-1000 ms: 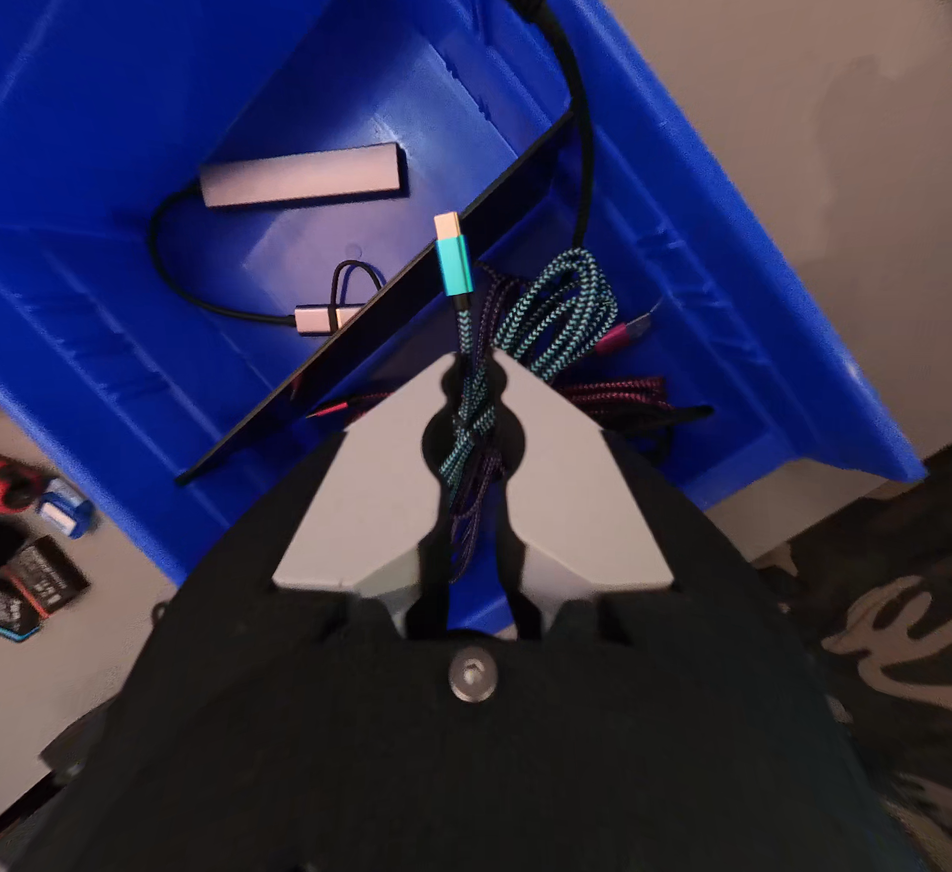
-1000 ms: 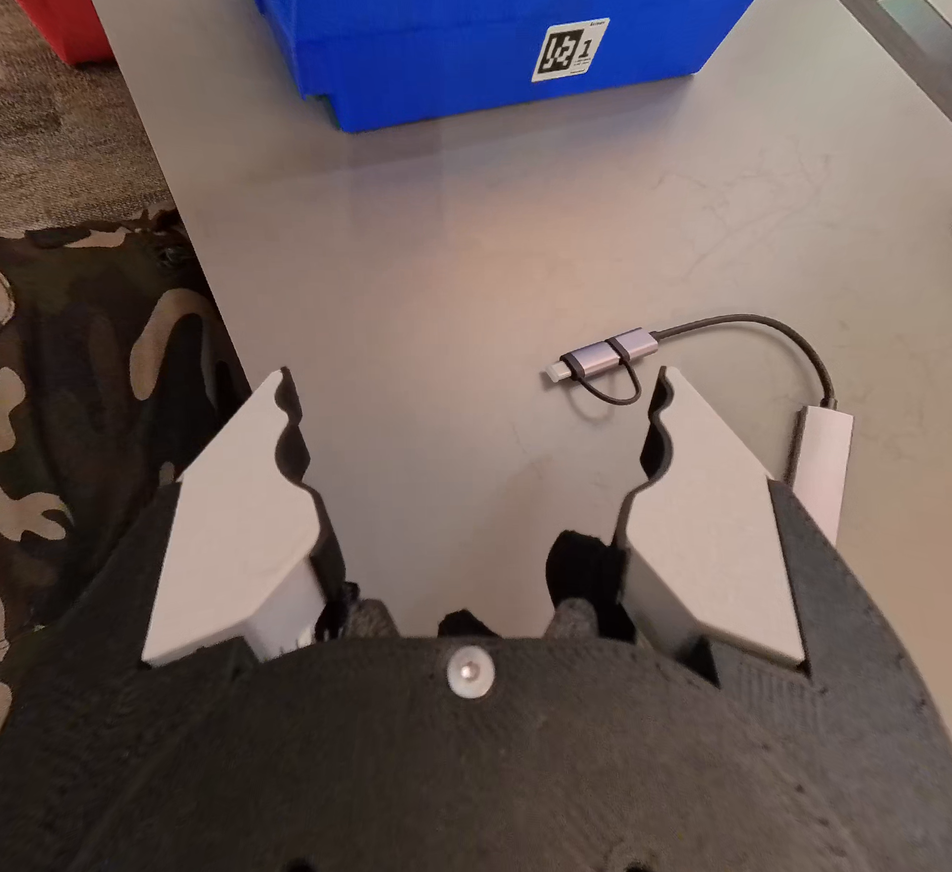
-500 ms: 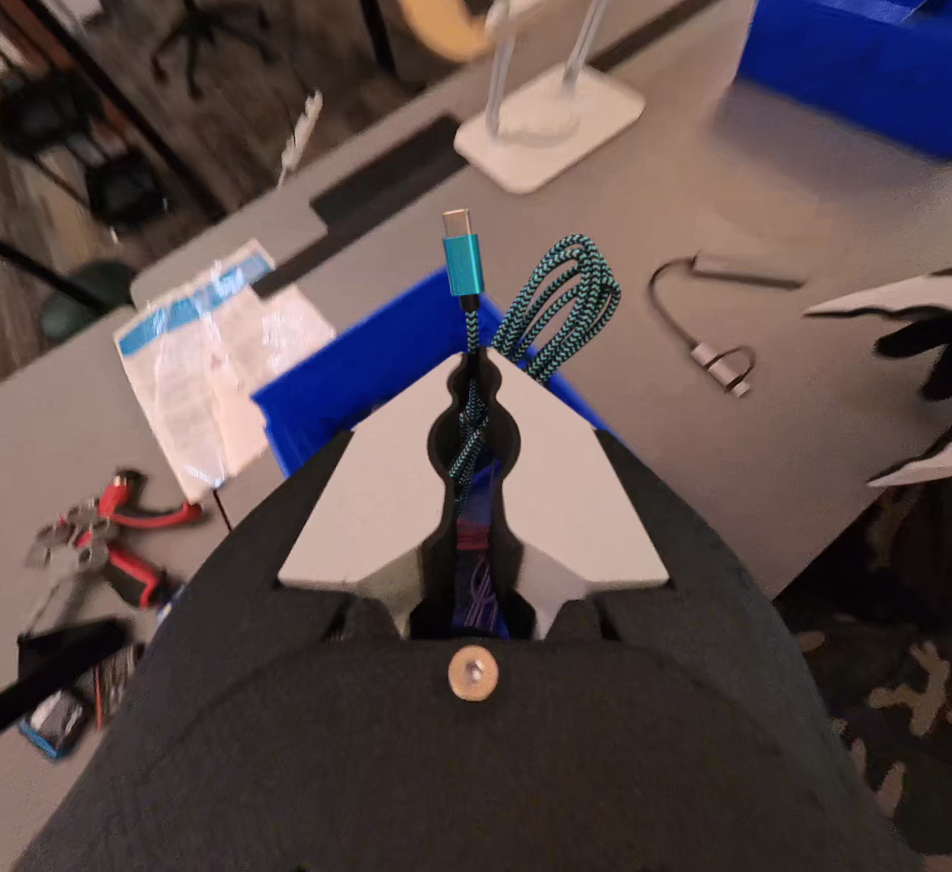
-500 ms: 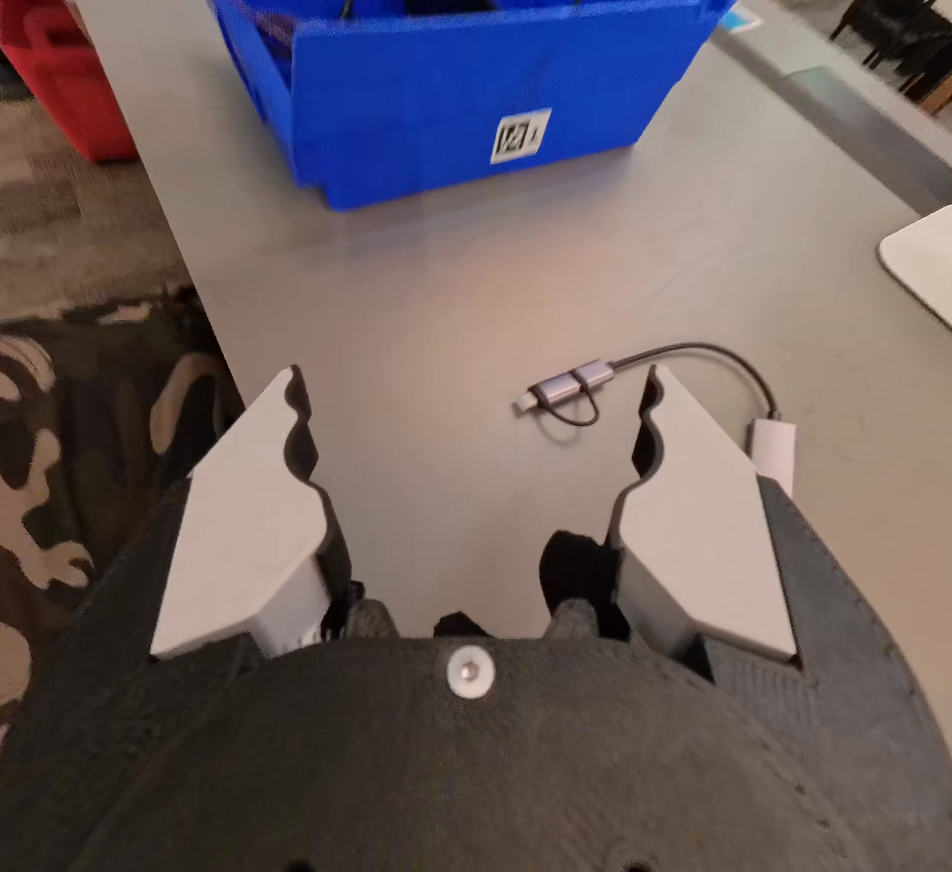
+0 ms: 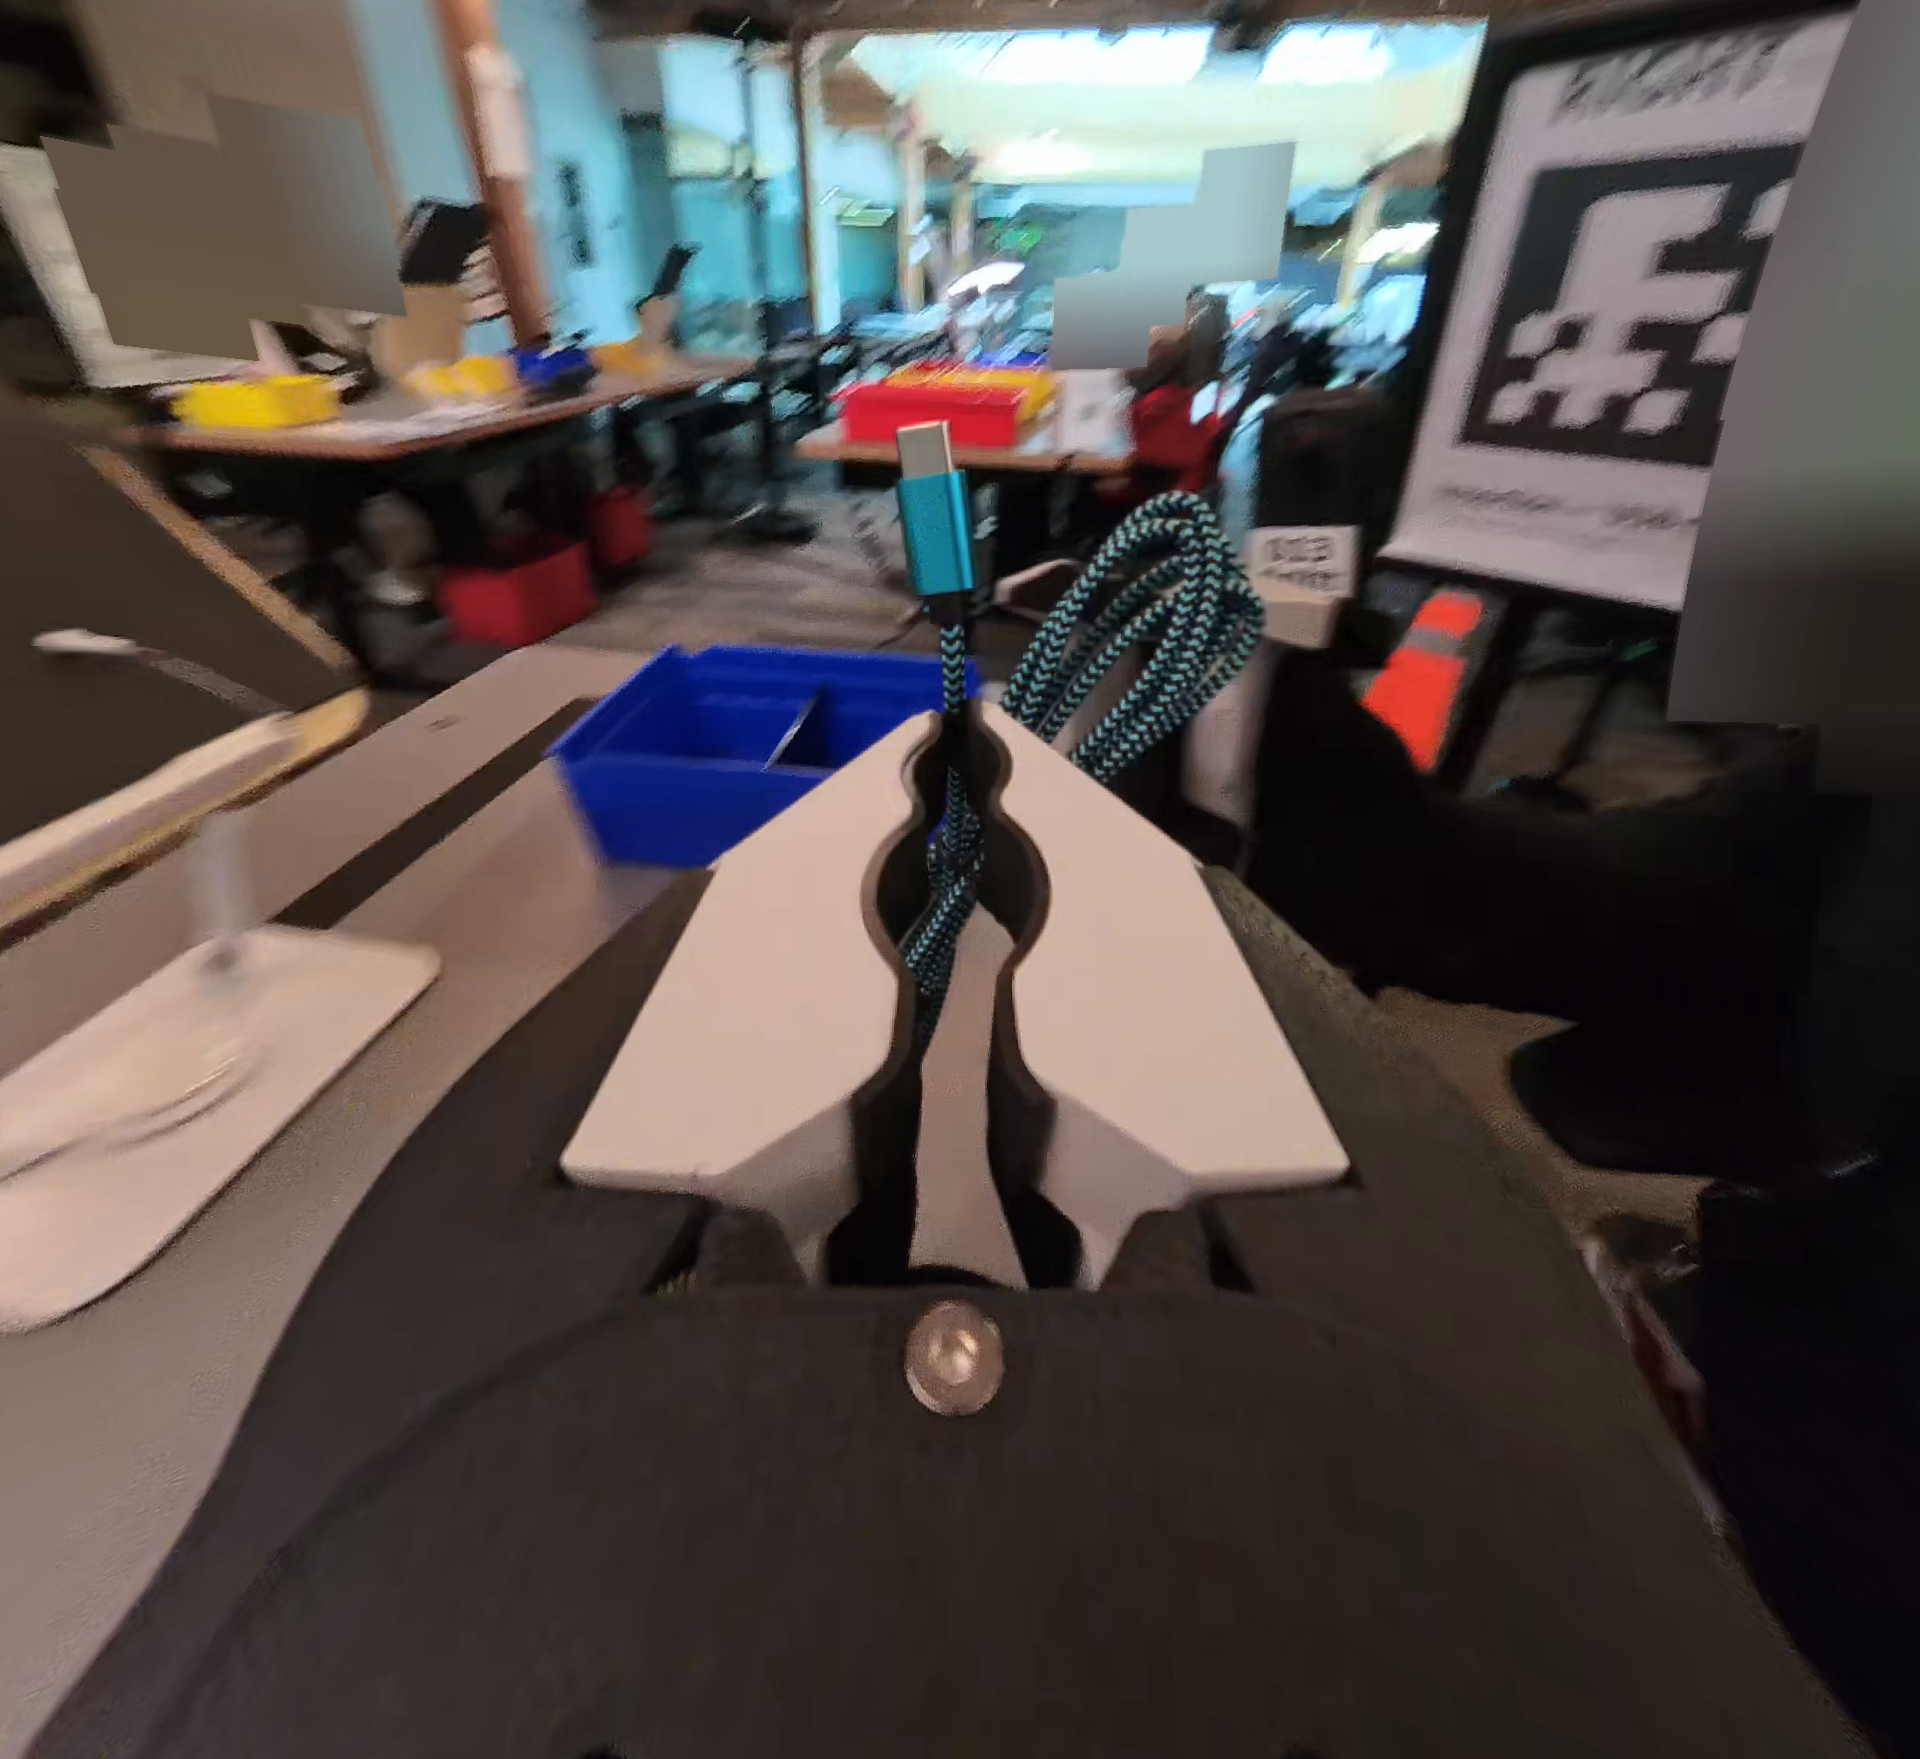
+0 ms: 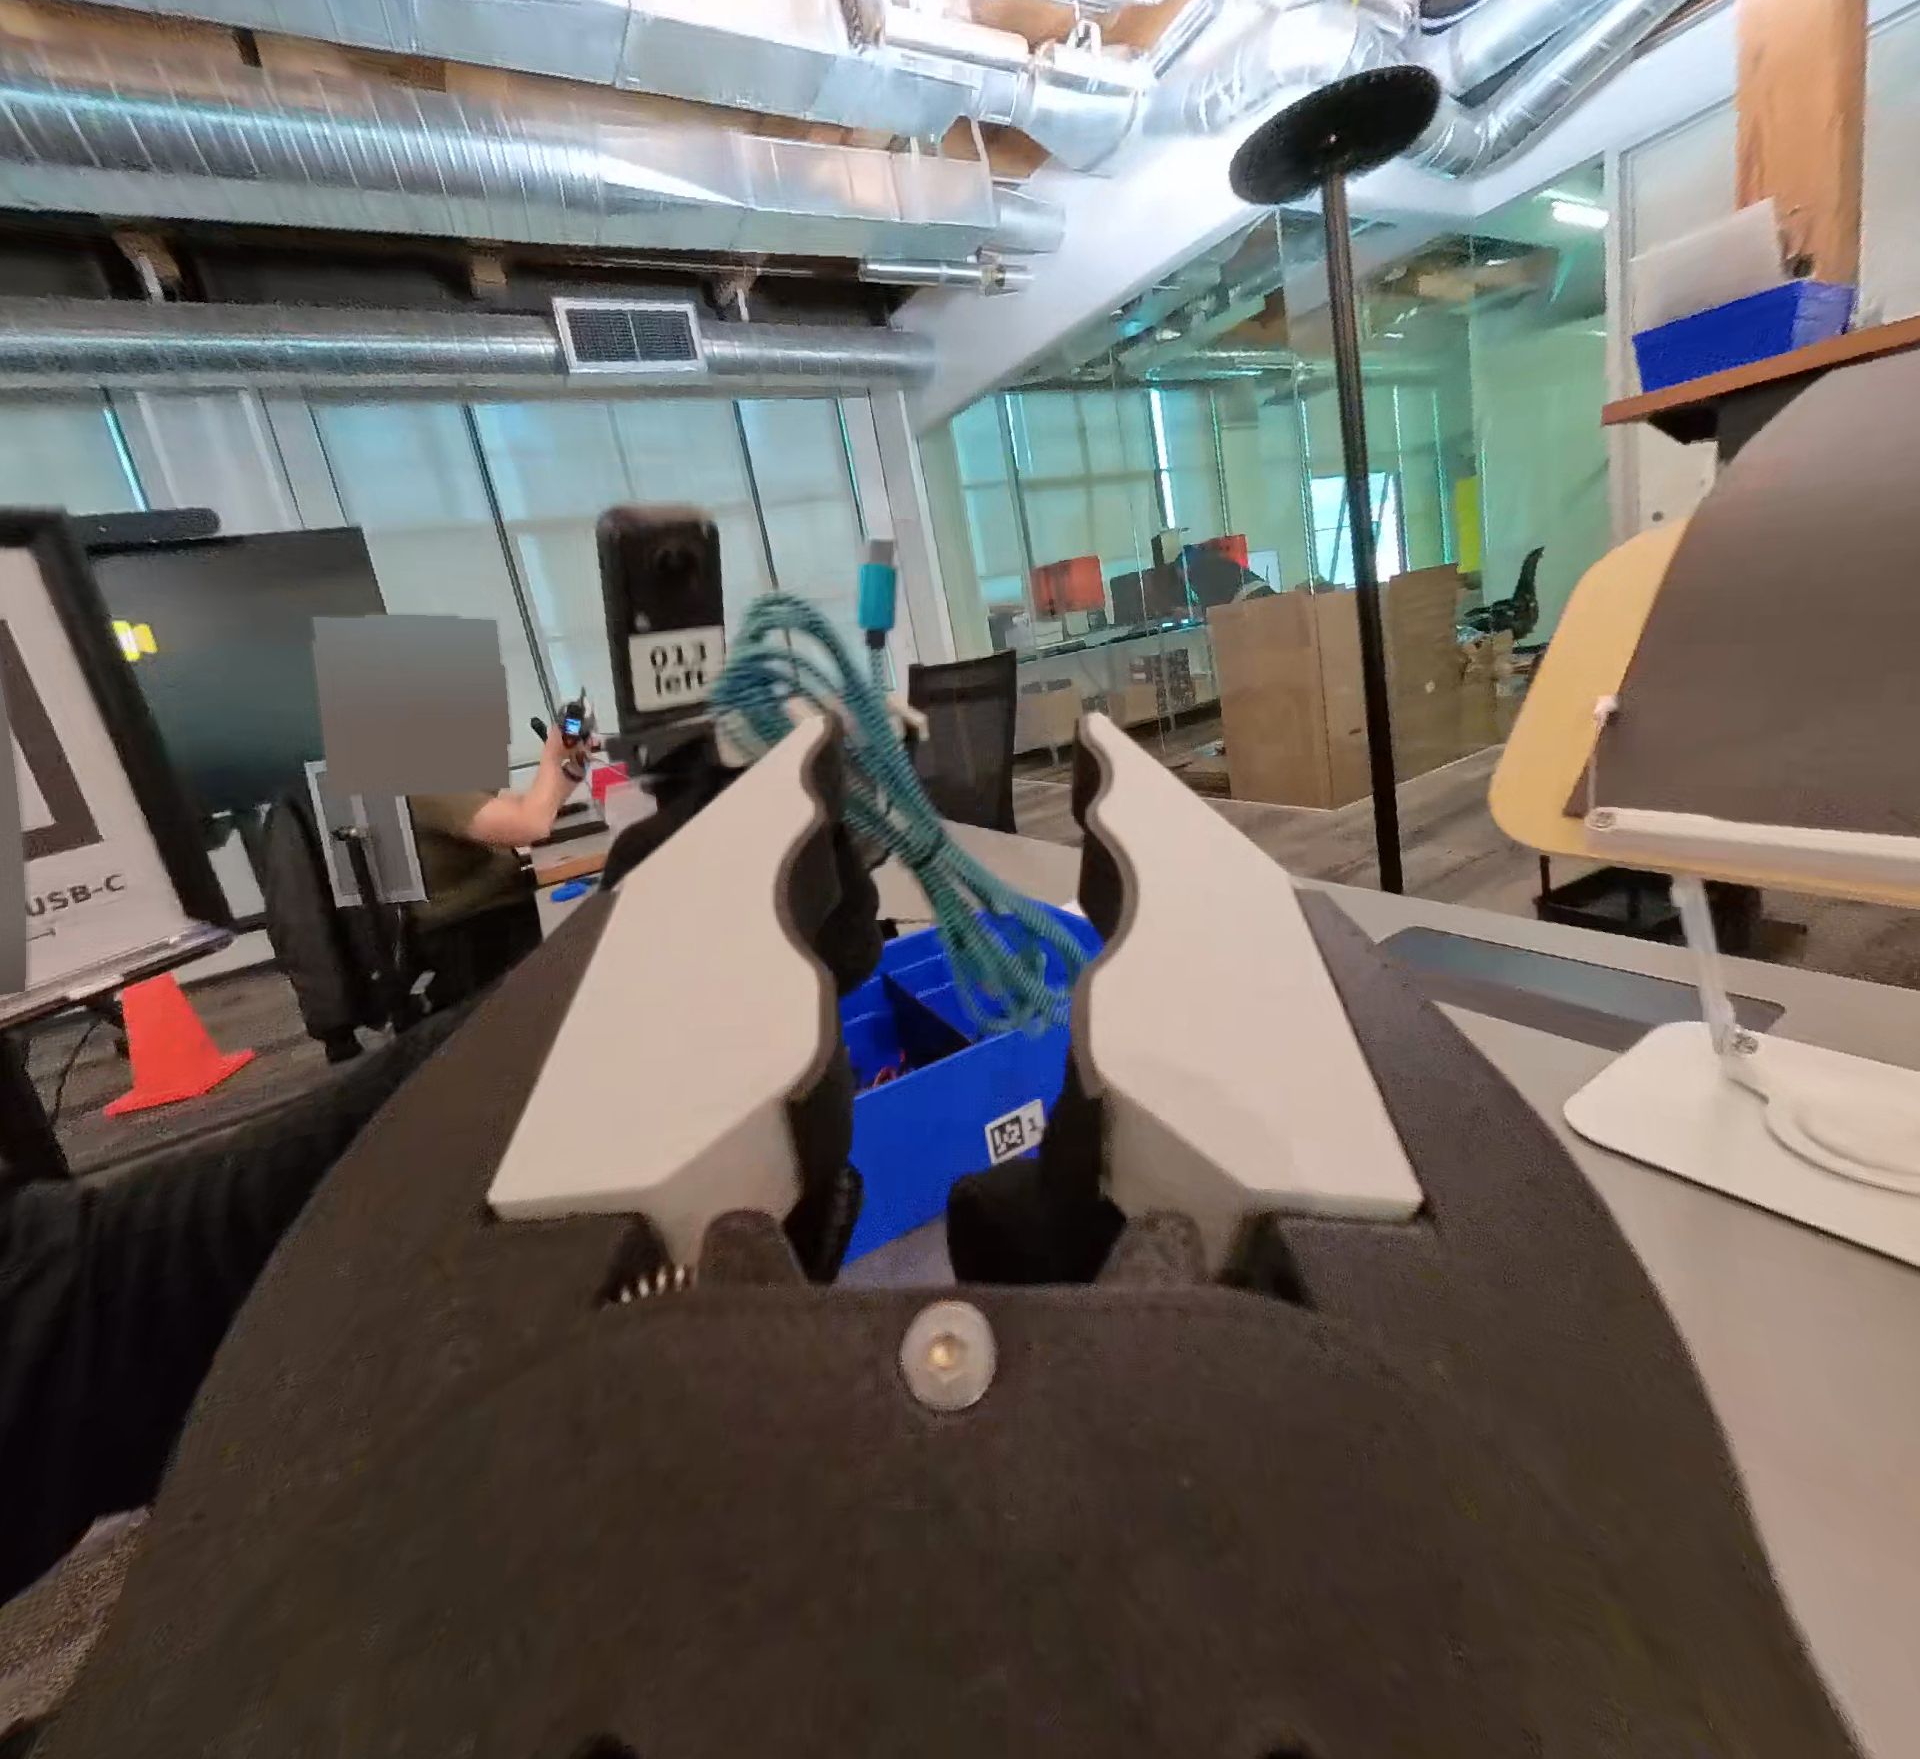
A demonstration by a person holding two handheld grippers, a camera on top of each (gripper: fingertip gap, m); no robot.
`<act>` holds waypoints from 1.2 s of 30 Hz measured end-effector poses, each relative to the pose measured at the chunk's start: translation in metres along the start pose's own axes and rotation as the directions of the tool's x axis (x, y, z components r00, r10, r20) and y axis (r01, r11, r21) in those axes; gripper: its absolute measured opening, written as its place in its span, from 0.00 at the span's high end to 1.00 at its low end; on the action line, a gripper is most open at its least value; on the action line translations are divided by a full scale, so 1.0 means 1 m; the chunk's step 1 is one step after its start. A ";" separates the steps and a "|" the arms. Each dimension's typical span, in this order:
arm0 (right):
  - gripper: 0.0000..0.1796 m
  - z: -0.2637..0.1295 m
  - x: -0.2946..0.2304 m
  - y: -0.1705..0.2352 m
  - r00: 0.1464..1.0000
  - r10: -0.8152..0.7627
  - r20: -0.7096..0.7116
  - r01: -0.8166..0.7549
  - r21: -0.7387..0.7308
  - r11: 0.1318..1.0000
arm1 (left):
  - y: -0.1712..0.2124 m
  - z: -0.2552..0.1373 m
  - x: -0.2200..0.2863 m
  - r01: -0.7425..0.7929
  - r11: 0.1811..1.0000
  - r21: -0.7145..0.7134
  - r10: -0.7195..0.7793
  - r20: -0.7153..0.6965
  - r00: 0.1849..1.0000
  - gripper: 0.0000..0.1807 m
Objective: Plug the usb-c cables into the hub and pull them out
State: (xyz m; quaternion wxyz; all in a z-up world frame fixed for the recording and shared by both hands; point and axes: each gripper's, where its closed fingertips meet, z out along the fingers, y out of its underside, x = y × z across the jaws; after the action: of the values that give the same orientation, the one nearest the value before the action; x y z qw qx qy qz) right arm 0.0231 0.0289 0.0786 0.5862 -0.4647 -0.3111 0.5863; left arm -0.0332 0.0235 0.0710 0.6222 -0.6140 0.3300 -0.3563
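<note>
My left gripper (image 5: pixel 961 722) is shut on a teal-and-black braided USB-C cable (image 5: pixel 1143 629) and holds it up in the air. The cable's teal connector (image 5: pixel 933 514) sticks straight up past the fingertips, and the coil loops off to the right. My right gripper (image 6: pixel 951 733) is open with a narrow gap and holds nothing. Through that gap the right wrist view shows the same cable (image 6: pixel 894 836), blurred, hanging from the left gripper's black body (image 6: pixel 665 608) farther off. The hub is in neither view.
A blue divided bin (image 5: pixel 707 764) stands on the grey table (image 5: pixel 436 888) and shows in the right wrist view too (image 6: pixel 956 1086). A white stand base (image 6: pixel 1714 1117) is at the right. A board with a black-and-white marker (image 5: pixel 1621 286), an orange cone (image 6: pixel 171 1049) and a seated person are beyond. There is about 7 cm between the tips of the two grippers.
Both grippers have tilted up from the table and now look across the room. The left one has lifted the teal cable out of the bin. The right jaws have narrowed; the hub has left view.
</note>
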 end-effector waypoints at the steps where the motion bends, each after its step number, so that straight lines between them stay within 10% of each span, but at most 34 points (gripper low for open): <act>1: 0.78 0.000 0.007 -0.002 1.000 0.003 0.001 -0.003 -0.008 1.000 | 0.002 0.009 0.005 0.034 0.998 0.049 -0.032 -0.050 0.998 1.00; 9: 0.87 0.010 0.020 0.028 0.992 0.069 0.110 -0.049 -0.174 0.984 | 0.032 0.056 0.030 0.148 0.981 0.129 -0.101 -0.318 0.943 1.00; 24: 0.96 0.002 0.018 0.059 0.978 0.100 0.185 -0.046 -0.273 0.961 | 0.073 0.072 0.025 0.235 0.967 0.098 -0.183 -0.373 0.910 1.00; 36: 0.97 -0.013 0.061 0.095 0.862 -0.493 0.116 0.467 -0.561 0.684 | 0.080 0.046 -0.009 0.129 0.986 -0.105 -0.129 0.006 0.992 0.81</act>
State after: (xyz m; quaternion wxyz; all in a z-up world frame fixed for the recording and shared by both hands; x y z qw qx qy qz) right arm 0.0042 0.0749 -0.0236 0.5590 -0.5333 -0.5693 0.2811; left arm 0.0041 0.0547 -0.0075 0.5644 -0.6659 0.3080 -0.3783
